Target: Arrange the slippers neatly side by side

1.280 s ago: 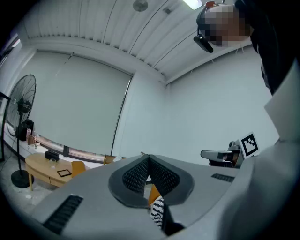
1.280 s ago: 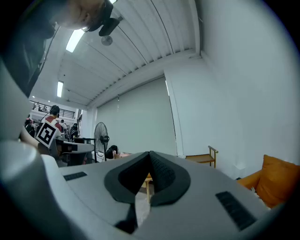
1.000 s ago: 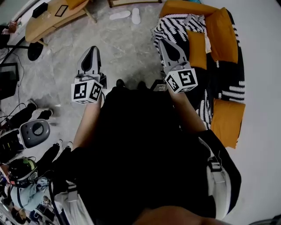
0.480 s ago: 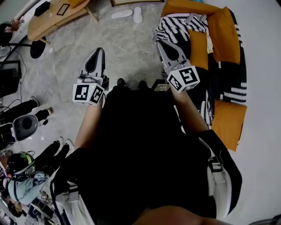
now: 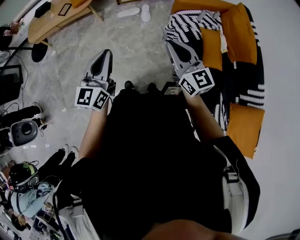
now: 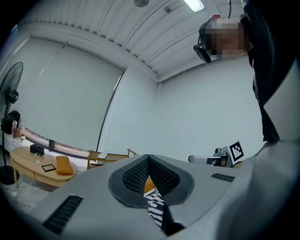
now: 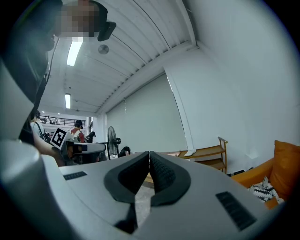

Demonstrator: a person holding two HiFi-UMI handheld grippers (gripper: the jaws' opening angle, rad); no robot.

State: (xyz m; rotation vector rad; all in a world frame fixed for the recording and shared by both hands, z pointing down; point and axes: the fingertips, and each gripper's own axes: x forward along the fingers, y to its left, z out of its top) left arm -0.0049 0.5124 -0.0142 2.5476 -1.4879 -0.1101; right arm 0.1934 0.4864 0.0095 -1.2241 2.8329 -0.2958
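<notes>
- Two white slippers on the grey marbled floor (image 5: 136, 42), at the far top of the head view; plain and flat, no finer detail readable at this size.
- First slipper (image 5: 128, 12) lying crosswise, long axis running left to right.
- Second slipper (image 5: 146, 12) just beside the first one's right end, lying roughly lengthwise, pointing away.
- Set at an angle to each other, close but seemingly not touching, not yet side by side.
- Placed between the wooden table (image 5: 56, 21) on the left and the orange sofa (image 5: 236, 33) with its black-and-white patterned throw (image 5: 187, 26) on the right.
- Well apart from both grippers, with bare floor between.
- Left gripper (image 5: 107, 51) held out in front of the person's body, tip pointing up the frame towards the slippers.
- Same left gripper (image 6: 148, 157) in its own view: jaws pressed together, tips meeting in a thin seam, nothing clamped — only a strip of the patterned throw and some orange upholstery seen far off through the hollow behind the tips.
- Right gripper (image 5: 169, 43) held at about the same height, tip near the sofa's edge in the head view, touching nothing.
- Same right gripper (image 7: 149, 153) in its own view: jaws likewise closed tip to tip, empty — only pale floor showing through the hollow.
- Marker cube on each gripper turned up towards the head camera, just above the forearm.
</notes>
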